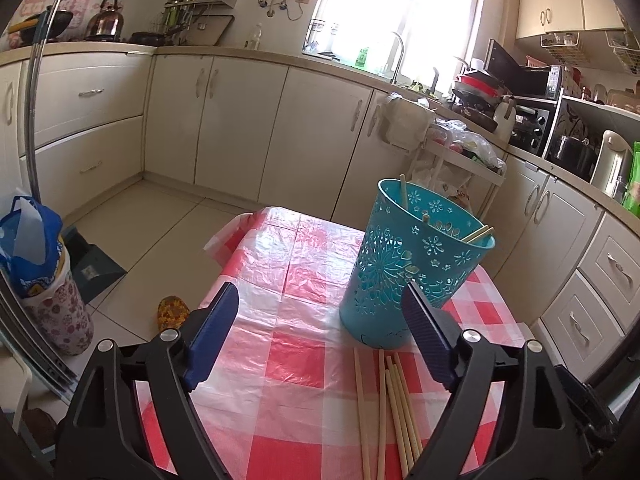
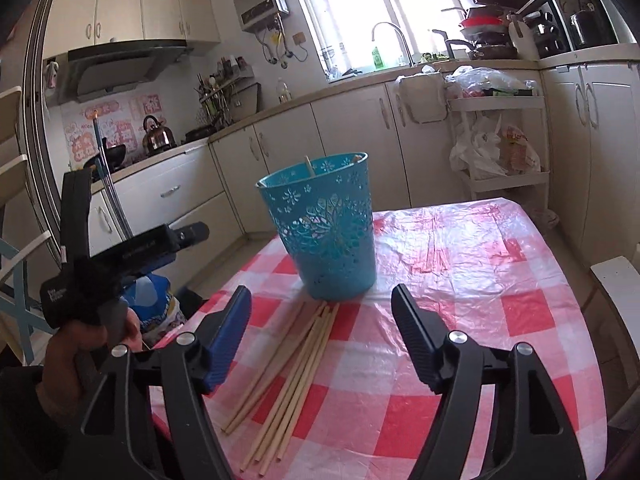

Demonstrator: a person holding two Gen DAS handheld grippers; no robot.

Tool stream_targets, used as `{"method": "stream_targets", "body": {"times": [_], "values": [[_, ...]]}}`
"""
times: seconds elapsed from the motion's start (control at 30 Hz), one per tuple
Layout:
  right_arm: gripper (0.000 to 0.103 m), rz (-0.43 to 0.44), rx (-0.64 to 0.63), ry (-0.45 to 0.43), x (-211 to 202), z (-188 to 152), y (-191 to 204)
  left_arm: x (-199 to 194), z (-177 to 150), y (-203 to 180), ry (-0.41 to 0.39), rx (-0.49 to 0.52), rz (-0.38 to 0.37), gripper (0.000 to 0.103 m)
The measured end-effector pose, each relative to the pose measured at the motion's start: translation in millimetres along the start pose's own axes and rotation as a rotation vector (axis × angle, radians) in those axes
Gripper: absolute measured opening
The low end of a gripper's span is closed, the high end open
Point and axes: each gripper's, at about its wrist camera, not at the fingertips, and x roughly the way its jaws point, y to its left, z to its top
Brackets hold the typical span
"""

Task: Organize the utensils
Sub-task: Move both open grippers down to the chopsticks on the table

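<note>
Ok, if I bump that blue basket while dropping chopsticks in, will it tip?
Probably it tips easily: the blue basket is tall, narrows toward its base and looks like thin cut-out plastic, so likely light. The few chopsticks inside add little weight. It may also slide on the glossy tablecloth.

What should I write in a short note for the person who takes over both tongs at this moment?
Left tongs: open, empty, held above the table's near left.
Right tongs: open, empty, over the loose chopsticks.
Blue basket stands upright on the checked tablecloth.
Done: a few chopsticks already in the basket.
Left: the pile of loose chopsticks lying in front of the basket must still go in.
</note>
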Motion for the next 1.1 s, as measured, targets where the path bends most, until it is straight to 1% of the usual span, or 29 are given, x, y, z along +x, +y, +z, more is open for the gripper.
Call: {"method": "stream_targets", "body": {"times": [0.07,0.1,0.17,0.23,0.3,0.47,0.67,0.83,1.0,1.1], "values": [[0.070,-0.032,-0.013,0.035,3,-5,0,-2,-3,-1,0.012,0.008,0.006,0.081],[0.069,-0.034,-0.011,0.051,5,-8,-1,-3,-5,-1,0.019,0.012,0.008,0.081],[0.060,-0.040,-0.007,0.084,7,-13,-1,-4,-9,-1,0.040,0.025,0.015,0.082],[0.049,-0.042,-0.009,0.121,10,-19,-1,-4,-14,-2,0.058,0.035,0.023,0.082],[0.044,-0.041,-0.013,0.154,13,-24,0,-2,-20,-2,0.089,0.043,0.023,0.082],[0.044,-0.047,-0.030,0.194,16,-35,7,1,-33,-12,0.135,0.086,0.028,0.082],[0.044,-0.048,-0.048,0.213,20,-39,15,0,-35,-23,0.144,0.128,0.023,0.082],[0.044,-0.047,-0.055,0.223,24,-40,17,3,-36,-22,0.156,0.135,0.029,0.082],[0.044,-0.059,-0.061,0.248,33,-42,17,14,-38,-19,0.182,0.142,0.041,0.082],[0.044,-0.068,-0.061,0.275,42,-43,18,27,-41,-21,0.223,0.162,0.049,0.082]]}}
